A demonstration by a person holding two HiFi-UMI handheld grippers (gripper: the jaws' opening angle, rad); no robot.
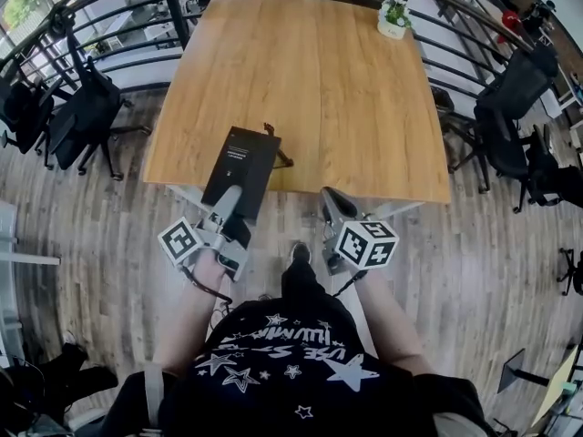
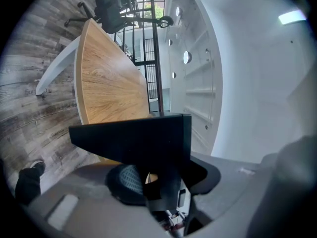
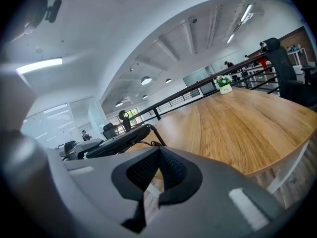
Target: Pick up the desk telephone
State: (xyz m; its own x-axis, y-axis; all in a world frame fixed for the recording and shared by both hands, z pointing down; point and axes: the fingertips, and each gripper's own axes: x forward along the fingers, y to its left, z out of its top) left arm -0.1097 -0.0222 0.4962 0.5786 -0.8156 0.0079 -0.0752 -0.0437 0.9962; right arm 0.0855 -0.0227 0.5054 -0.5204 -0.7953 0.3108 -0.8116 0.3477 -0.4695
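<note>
The black desk telephone [image 1: 242,160] hangs over the near edge of the wooden table [image 1: 310,89], tilted, with its coiled cord [image 1: 276,144] trailing behind it. My left gripper [image 1: 237,197] is shut on the phone's near end. In the left gripper view the dark phone body [image 2: 133,139] fills the space between the jaws of the left gripper [image 2: 158,178]. My right gripper [image 1: 333,204] is beside it to the right, off the table's near edge, shut and empty. In the right gripper view the jaw tips of the right gripper [image 3: 159,155] meet, and the phone [image 3: 119,140] shows to the left.
A small potted plant [image 1: 394,16] stands at the table's far right corner. Black office chairs stand to the left [image 1: 82,112] and to the right [image 1: 510,107]. A dark railing [image 1: 173,7] curves behind the table. The person's shoe [image 1: 299,253] is on the wood floor below.
</note>
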